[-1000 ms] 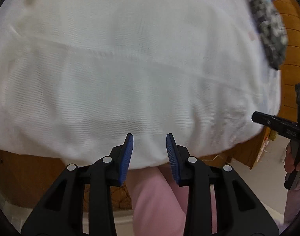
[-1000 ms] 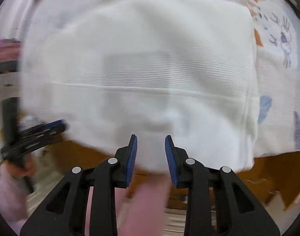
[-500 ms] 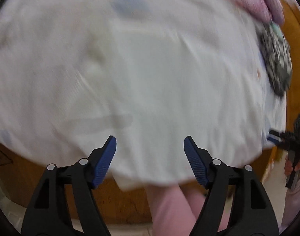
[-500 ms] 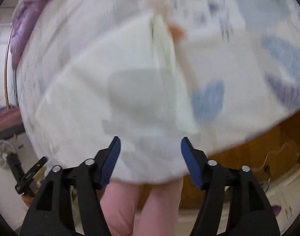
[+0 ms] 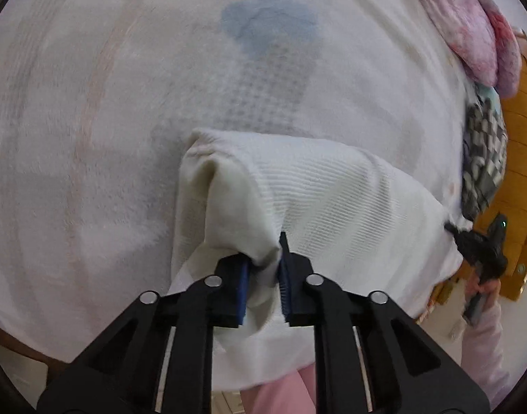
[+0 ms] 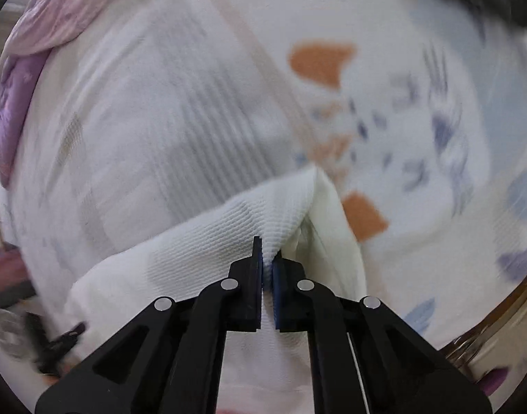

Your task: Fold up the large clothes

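Gripping step: left tongs point(image 5: 263, 269) closing on a bunched corner of the white ribbed garment point(image 5: 332, 200) on the bed point(image 5: 90, 138); right tongs point(image 6: 267, 269) clenched on its opposite corner. Next, probably lifting both corners together to fold.

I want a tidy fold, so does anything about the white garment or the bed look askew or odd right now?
Nothing is damaged or spilled. The white ribbed garment is bunched up where the left gripper is closing on it, and pinched at the right gripper; the corners are peaked, not flat.
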The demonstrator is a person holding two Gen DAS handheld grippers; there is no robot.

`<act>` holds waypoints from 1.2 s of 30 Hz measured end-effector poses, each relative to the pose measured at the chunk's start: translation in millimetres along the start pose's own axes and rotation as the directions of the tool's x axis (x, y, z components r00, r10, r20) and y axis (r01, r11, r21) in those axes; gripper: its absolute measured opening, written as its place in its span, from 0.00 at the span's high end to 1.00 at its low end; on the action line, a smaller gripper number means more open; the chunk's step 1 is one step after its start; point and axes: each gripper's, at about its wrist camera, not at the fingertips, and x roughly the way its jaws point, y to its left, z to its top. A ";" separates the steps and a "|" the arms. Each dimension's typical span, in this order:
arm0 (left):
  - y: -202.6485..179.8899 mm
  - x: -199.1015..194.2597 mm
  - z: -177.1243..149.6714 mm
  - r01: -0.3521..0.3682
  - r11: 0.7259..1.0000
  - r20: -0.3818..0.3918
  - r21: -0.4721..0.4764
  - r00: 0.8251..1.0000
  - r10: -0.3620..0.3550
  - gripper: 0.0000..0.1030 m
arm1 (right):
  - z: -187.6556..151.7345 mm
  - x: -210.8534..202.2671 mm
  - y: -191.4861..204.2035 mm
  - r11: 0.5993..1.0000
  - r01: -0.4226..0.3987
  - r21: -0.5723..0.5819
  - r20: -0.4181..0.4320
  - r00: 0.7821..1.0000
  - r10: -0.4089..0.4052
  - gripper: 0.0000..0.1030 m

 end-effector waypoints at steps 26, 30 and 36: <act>8.6 -0.2 -78.5 -0.039 0.978 -0.060 -0.204 0.998 0.027 0.99 | -93.3 27.0 -72.2 0.990 -0.099 0.104 -0.256 0.959 0.123 0.93; 15.5 -35.9 -83.1 0.064 0.968 0.040 -0.244 0.998 -0.056 0.97 | -104.2 5.7 -85.5 0.973 -0.170 0.157 -0.286 0.935 0.210 0.93; 52.0 -43.8 -95.2 -0.148 0.944 -0.002 -0.295 0.988 0.154 0.15 | -95.7 24.4 -119.9 0.967 -0.017 0.253 -0.326 0.940 0.101 0.38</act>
